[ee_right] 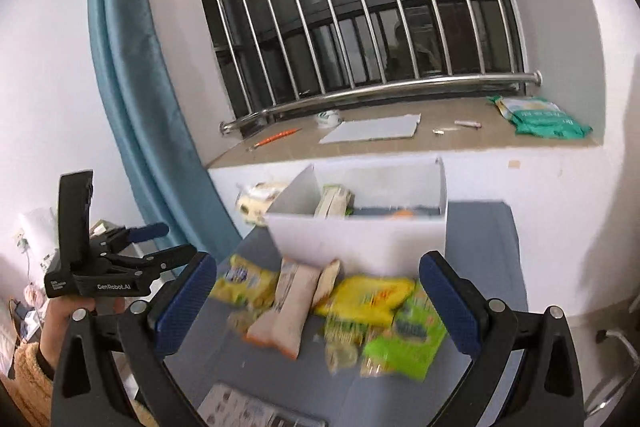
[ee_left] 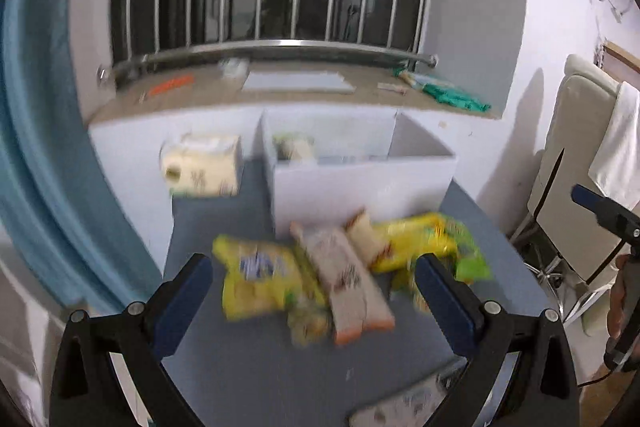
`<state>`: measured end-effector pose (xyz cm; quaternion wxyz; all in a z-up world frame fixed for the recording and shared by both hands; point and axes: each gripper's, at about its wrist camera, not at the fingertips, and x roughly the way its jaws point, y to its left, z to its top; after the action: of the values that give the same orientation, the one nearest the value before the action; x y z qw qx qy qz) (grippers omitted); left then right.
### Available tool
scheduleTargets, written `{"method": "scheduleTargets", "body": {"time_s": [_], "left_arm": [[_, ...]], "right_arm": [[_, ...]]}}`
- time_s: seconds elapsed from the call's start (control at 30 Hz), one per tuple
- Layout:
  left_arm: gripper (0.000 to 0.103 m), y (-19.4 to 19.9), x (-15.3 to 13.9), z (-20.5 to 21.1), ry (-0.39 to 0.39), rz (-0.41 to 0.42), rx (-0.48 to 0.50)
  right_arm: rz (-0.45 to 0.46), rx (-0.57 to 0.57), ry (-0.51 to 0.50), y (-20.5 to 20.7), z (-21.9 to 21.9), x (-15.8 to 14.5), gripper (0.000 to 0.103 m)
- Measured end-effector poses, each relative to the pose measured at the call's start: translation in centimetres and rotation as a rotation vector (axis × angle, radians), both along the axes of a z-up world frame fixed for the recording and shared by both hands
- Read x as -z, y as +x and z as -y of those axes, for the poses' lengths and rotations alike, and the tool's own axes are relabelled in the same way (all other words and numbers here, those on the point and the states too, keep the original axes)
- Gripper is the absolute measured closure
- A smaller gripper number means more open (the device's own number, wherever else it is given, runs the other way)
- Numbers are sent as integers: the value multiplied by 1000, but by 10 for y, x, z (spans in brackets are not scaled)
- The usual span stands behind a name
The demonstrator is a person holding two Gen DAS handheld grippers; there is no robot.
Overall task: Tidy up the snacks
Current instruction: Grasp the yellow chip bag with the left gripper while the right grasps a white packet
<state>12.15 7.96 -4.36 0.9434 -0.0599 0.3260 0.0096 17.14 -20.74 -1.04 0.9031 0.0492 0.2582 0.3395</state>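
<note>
Left wrist view: the left gripper (ee_left: pixel 314 289) stands wide open with nothing between its fingers, hovering above the blue-grey table (ee_left: pixel 240 379). A loose heap of snack packets lies just ahead of it. A yellow packet (ee_left: pixel 260 275) is on the left, a beige packet (ee_left: pixel 346 279) lies diagonally across the middle, and a second yellow packet (ee_left: pixel 412 243) is on the right with a green packet (ee_left: pixel 472 263) beside it. The white bin (ee_left: pixel 360 183) stands just behind the heap and already holds at least one item. The frame is blurred, so packet edges are uncertain. The likely step is a first pick from the heap. The operator should choose a packet lying on top, probably the beige one, and close the fingers across its narrow width.

Right wrist view: the right gripper (ee_right: pixel 318 301) is likewise spread wide and holds nothing. The same heap lies ahead of its fingers: beige packet (ee_right: pixel 286 311), yellow packet (ee_right: pixel 370 297), green packet (ee_right: pixel 404 347). The bin (ee_right: pixel 360 239) stands directly behind. The left gripper (ee_right: pixel 120 259) appears at the left edge, well apart from the heap. Only one packet should be gripped at a time, and it must clear the near wall of the bin before release. Crinkly film may slip, so a central grip is advised.
</note>
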Motion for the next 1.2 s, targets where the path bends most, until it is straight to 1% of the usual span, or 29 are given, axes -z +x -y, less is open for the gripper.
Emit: {"method": "scheduleTargets", "body": {"time_s": [0.07, 0.17, 0.3, 0.37, 0.4, 0.47, 0.6, 0.67, 0.73, 0.8, 0.83, 0.87, 0.9, 0.93, 0.97, 1.0, 1.1, 1.2], "left_arm": [[0, -10, 15, -7, -31, -24, -32], [0, -16, 31, -13, -73, -51, -48], [0, -6, 46, -22, -70, -92, -74], [0, 6, 53, -29, -93, -121, -81], [0, 15, 59, -34, -121, -134, -80], [0, 31, 69, -43, -152, -174, -99], [0, 65, 96, -63, -299, -246, -123], [0, 78, 106, -68, -319, -272, -150], [0, 91, 116, -68, -314, -302, -159], [1, 103, 127, -70, -340, -341, -167], [4, 105, 131, -70, -355, -347, -167], [5, 107, 133, -68, -350, -338, -164], [29, 108, 132, -66, -330, -326, -154], [59, 108, 132, -64, -339, -321, -128], [60, 108, 132, -63, -361, -316, -106], [62, 108, 130, -61, -347, -315, -101], [63, 96, 115, -53, -249, -257, -92], [63, 75, 91, -50, -219, -174, -73]], "right_arm": [[-26, 3, 21, -11, 6, 11, 0], [-56, 21, 36, -24, 13, 25, 0], [-95, 21, 45, -33, 17, 36, 0], [-98, 25, 45, -34, 18, 38, 0], [-99, 25, 44, -35, 18, 38, 0], [-97, 26, 41, -36, 18, 39, 0], [-97, 22, 40, -39, 16, 41, 0], [-96, 23, 32, -39, 15, 43, 0], [-102, 23, 25, -40, 14, 45, 0], [-106, 23, 18, -40, 13, 47, 0], [-108, 22, 11, -39, 12, 49, 0], [-108, 22, 7, -39, 11, 50, 0], [-110, 22, 4, -40, 10, 51, 0], [-112, 20, 1, -39, 9, 52, 0], [-113, 20, -3, -39, 7, 53, 0], [-113, 20, -6, -39, 6, 53, 0], [-126, 10, -23, -38, -2, 57, 0], [-138, -11, -33, -35, -13, 61, 0]]}}
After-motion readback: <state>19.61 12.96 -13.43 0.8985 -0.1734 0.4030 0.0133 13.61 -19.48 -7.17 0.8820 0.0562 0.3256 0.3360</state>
